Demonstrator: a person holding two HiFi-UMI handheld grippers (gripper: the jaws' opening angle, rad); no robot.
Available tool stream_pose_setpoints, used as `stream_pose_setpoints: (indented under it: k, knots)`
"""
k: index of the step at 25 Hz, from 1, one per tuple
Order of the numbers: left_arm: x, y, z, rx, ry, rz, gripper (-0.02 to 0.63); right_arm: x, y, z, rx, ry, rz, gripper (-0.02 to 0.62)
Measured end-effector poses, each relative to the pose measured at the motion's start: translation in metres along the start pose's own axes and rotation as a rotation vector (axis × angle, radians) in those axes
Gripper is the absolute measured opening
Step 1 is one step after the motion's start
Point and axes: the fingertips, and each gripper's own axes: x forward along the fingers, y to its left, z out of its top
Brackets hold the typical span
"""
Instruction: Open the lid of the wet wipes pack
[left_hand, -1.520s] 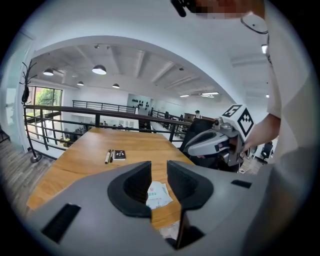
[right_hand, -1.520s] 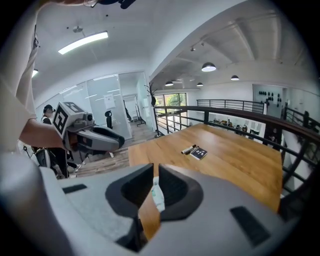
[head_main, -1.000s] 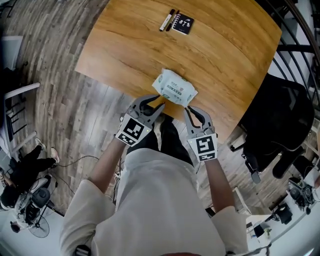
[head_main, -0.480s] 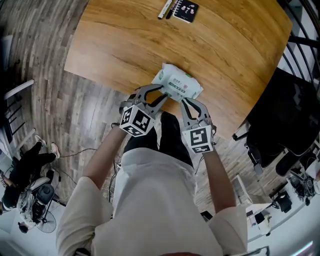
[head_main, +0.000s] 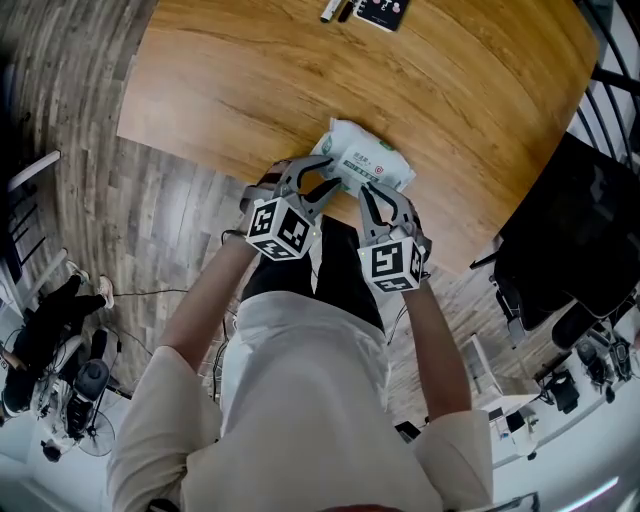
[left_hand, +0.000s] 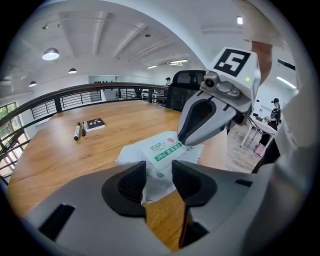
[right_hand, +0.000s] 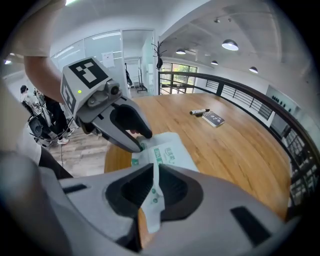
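A pale wooden table (head_main: 230, 90) filled the upper half of the head view. A wet wipes pack (head_main: 368, 160) lay at its lower edge, near the frame's centre, printed face up. Its long axis slanted from upper left to lower right, roughly along that edge.

The left gripper (head_main: 318, 178) reached up from below to the pack's lower left corner. Its jaws stood apart and were opening, with the corner loose in the gap between them. Just to its right, the right gripper (head_main: 378, 195) had its jaws pinched together on the thin sealed edge of the pack's near end.

At the top edge, well apart from the pack, lay two marker pens (head_main: 328, 12) beside a small black notebook (head_main: 383, 10). A black chair (head_main: 560, 240) stood at the right.
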Motion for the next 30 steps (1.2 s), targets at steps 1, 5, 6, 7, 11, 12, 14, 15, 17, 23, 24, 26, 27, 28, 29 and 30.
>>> stream_pose_setpoints:
  k: [1, 5, 6, 7, 11, 12, 14, 15, 17, 23, 24, 26, 27, 28, 29, 30]
  knots:
    - [0.002, 0.000, -0.002, 0.004, 0.003, -0.005, 0.156, 0.004, 0.001, 0.000, -0.010, 0.005, 0.001, 0.020]
    - [0.008, 0.001, -0.008, 0.012, 0.008, -0.024, 0.158, 0.016, 0.004, -0.001, -0.046, 0.024, 0.006, 0.026]
    - [0.009, 0.001, -0.009, 0.012, 0.008, -0.029, 0.158, 0.018, 0.005, -0.002, -0.053, 0.030, 0.008, 0.028]
    - [0.009, 0.001, -0.010, 0.011, 0.008, -0.034, 0.158, 0.020, 0.005, -0.002, -0.060, 0.036, 0.009, 0.029]
    - [0.011, 0.000, -0.012, 0.011, 0.006, -0.048, 0.156, 0.026, 0.009, -0.006, -0.144, 0.061, -0.016, 0.041]
    - [0.011, 0.000, -0.012, 0.014, 0.006, -0.049, 0.156, 0.027, 0.010, -0.007, -0.182, 0.066, -0.031, 0.043]
    - [0.013, 0.000, -0.013, 0.026, 0.010, -0.052, 0.155, 0.029, 0.010, -0.008, -0.246, 0.076, -0.064, 0.046]
    - [0.013, 0.000, -0.013, 0.032, 0.012, -0.054, 0.155, 0.030, 0.010, -0.009, -0.266, 0.081, -0.078, 0.046]
    - [0.015, 0.000, -0.014, 0.039, 0.015, -0.063, 0.153, 0.031, 0.010, -0.010, -0.284, 0.090, -0.099, 0.048]
    - [0.016, 0.001, -0.014, 0.048, 0.010, -0.074, 0.153, 0.034, 0.008, -0.009, -0.265, 0.093, -0.109, 0.051]
    - [0.016, 0.001, -0.014, 0.048, 0.010, -0.075, 0.152, 0.034, 0.008, -0.009, -0.258, 0.092, -0.111, 0.051]
    - [0.017, 0.001, -0.014, 0.048, 0.010, -0.076, 0.152, 0.034, 0.007, -0.009, -0.243, 0.092, -0.115, 0.051]
    - [0.017, 0.001, -0.015, 0.048, 0.010, -0.077, 0.152, 0.034, 0.007, -0.009, -0.238, 0.092, -0.116, 0.051]
    - [0.017, 0.001, -0.014, 0.048, 0.010, -0.078, 0.152, 0.034, 0.006, -0.009, -0.236, 0.093, -0.117, 0.051]
    - [0.017, 0.001, -0.014, 0.049, 0.009, -0.078, 0.152, 0.034, 0.006, -0.008, -0.237, 0.093, -0.119, 0.051]
    - [0.016, 0.001, -0.014, 0.049, 0.009, -0.079, 0.152, 0.034, 0.006, -0.008, -0.242, 0.095, -0.121, 0.051]
